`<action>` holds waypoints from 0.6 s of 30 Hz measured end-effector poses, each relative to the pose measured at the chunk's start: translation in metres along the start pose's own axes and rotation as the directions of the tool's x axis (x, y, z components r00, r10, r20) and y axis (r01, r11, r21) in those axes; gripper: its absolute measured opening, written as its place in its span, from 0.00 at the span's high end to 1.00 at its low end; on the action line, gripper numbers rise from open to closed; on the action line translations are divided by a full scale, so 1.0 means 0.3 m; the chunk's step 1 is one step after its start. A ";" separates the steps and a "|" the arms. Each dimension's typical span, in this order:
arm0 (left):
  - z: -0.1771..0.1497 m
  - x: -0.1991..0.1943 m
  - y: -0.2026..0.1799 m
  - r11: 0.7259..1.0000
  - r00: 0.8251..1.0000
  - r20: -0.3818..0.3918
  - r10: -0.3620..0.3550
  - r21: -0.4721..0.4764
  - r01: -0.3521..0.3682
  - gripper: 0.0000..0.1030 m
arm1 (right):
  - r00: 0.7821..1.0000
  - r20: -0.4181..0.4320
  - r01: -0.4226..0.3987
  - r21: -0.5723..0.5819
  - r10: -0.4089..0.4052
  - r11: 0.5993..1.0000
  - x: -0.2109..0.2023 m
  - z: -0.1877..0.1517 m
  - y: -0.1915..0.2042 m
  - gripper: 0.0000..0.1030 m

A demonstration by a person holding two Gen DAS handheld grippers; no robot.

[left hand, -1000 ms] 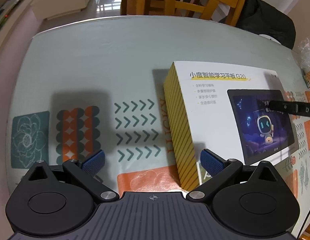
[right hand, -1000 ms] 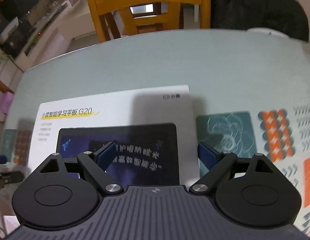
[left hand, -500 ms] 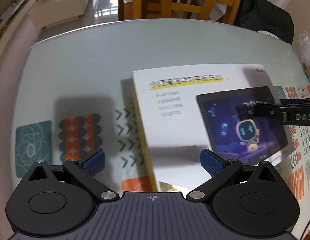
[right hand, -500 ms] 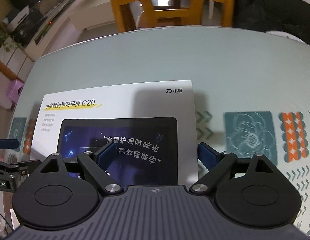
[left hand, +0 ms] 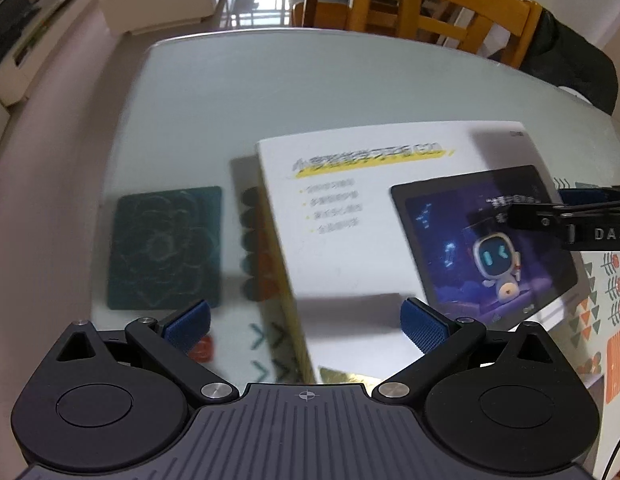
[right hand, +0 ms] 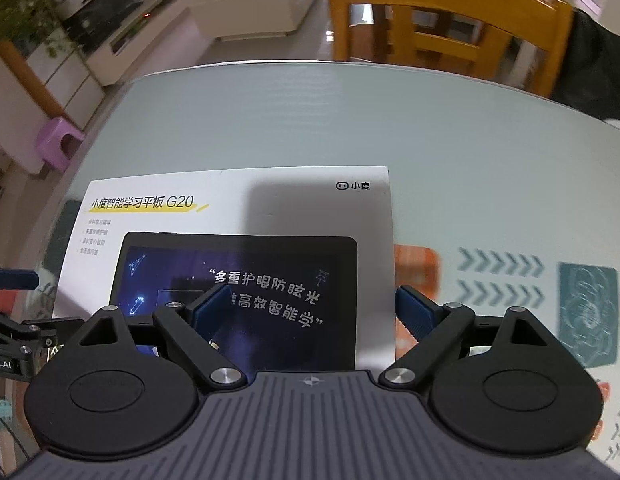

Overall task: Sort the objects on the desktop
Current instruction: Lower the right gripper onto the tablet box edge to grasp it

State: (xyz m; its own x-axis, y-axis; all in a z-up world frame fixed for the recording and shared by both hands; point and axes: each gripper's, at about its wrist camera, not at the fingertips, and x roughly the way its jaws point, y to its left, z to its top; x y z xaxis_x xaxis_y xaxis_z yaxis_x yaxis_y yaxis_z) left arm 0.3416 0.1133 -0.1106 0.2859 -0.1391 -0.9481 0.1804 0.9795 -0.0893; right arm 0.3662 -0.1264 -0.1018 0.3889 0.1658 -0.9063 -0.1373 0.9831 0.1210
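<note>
A flat white tablet box (left hand: 373,216) with a yellow side and a printed tablet picture lies on the glass table; it also shows in the right wrist view (right hand: 238,216). My left gripper (left hand: 306,330) is open, its blue pads either side of the box's near left corner. My right gripper (right hand: 313,308) is open over the box's right part, its left pad over the printed screen and its right pad just past the box's right edge. The right gripper's fingers (left hand: 565,216) also show at the right edge of the left wrist view, above the box.
The table (left hand: 294,88) carries a patterned mat with a teal flower square (left hand: 166,246) left of the box. A wooden chair (right hand: 441,24) stands behind the far edge, with a dark garment (left hand: 573,60) on another seat. A purple stool (right hand: 58,142) is on the floor left.
The box has slid left across the table, with both grippers moving left with it. It now covers the arrow and circle patterns and lies close to the teal flower square.
</note>
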 end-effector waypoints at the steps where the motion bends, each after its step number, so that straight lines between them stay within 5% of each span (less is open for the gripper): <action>1: -0.006 -0.006 0.019 1.000 1.000 0.005 -0.008 0.001 0.008 0.00 | 1.000 -0.002 -0.005 -0.009 0.004 1.000 0.005 0.006 0.026 0.00; 10: -0.062 -0.005 0.248 0.978 0.982 0.003 -0.187 -0.093 0.186 0.00 | 0.999 -0.020 -0.034 -0.068 0.033 0.997 0.034 0.022 0.274 0.00; 18: -0.155 -0.051 0.504 0.942 0.948 0.076 -0.309 -0.117 0.316 0.00 | 0.999 -0.044 -0.024 -0.033 0.022 0.999 0.048 0.017 0.397 0.00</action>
State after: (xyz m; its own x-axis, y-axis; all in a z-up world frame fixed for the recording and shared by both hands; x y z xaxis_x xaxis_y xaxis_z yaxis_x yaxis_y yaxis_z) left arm 0.3209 0.2704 -0.1239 0.2865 -0.4452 -0.8483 0.1497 0.8954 -0.4194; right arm 0.3600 -0.0064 -0.0983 0.3450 0.1842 -0.9204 -0.1761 0.9759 0.1293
